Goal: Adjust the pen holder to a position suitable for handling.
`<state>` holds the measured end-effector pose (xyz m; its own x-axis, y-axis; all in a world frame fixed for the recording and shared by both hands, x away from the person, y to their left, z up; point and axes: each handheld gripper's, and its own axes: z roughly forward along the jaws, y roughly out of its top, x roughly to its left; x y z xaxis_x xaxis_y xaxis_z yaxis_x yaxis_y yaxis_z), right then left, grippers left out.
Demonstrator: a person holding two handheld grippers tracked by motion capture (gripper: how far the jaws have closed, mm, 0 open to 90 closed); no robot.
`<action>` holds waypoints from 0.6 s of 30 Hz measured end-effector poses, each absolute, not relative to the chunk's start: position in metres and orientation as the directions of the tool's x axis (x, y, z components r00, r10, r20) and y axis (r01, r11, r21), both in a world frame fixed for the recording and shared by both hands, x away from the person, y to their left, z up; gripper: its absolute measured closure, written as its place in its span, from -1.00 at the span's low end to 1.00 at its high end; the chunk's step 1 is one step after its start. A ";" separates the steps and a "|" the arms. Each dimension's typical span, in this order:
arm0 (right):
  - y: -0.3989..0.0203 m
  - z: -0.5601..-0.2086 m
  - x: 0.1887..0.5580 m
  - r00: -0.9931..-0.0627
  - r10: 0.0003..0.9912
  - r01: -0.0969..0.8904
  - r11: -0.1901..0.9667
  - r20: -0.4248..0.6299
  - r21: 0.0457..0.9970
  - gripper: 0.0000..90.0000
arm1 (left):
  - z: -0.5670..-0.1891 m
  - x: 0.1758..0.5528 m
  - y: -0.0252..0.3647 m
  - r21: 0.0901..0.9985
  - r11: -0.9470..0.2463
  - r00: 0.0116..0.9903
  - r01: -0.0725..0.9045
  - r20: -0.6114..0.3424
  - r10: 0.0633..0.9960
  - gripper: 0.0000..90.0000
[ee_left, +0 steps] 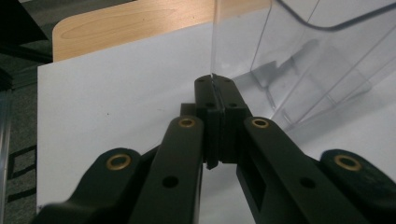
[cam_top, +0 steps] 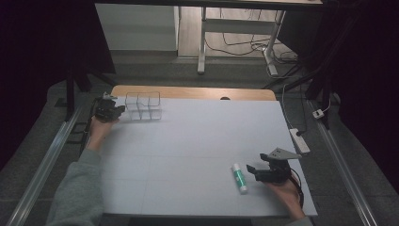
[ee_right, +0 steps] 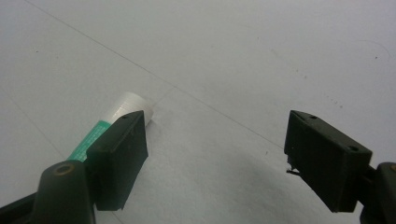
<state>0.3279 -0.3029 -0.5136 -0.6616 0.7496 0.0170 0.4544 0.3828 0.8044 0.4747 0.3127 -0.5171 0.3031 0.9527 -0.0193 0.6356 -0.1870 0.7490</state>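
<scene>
1. Left gripper [ee_left: 215,86]: jaws closed tight on the thin wall edge of the clear plastic divided organiser [ee_left: 299,65], at the table's far left corner [cam_top: 143,106]
2. Right gripper [ee_right: 217,158]: jaws wide apart, holding nothing, low over the white table sheet [ee_right: 243,56]
3. Glue stick [cam_top: 239,178] (green label, white cap) lies flat just beside the right gripper, partly behind one of its jaws
4. Organiser and glue stick sit well apart
</scene>
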 end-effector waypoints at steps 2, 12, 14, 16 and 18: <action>-0.303 -0.514 0.327 -0.659 0.752 0.452 0.382 0.013 0.806 -0.54 | -0.519 0.478 0.313 0.752 -0.182 0.302 0.633 -0.024 0.953 0.97; -0.303 -0.513 0.323 -0.666 0.746 0.445 0.386 0.011 0.808 -0.53 | -0.519 0.489 0.310 0.756 -0.190 0.318 0.627 -0.026 0.948 0.97; -0.303 -0.513 0.322 -0.666 0.745 0.444 0.385 0.011 0.809 -0.53 | -0.521 0.491 0.310 0.757 -0.189 0.320 0.626 -0.027 0.947 0.97; -0.303 -0.513 0.322 -0.667 0.745 0.444 0.385 0.012 0.809 -0.53 | -0.522 0.492 0.310 0.754 -0.191 0.321 0.628 -0.028 0.947 0.97; -0.303 -0.513 0.322 -0.667 0.745 0.445 0.384 0.013 0.809 -0.53 | -0.524 0.494 0.311 0.752 -0.188 0.319 0.631 -0.031 0.947 0.97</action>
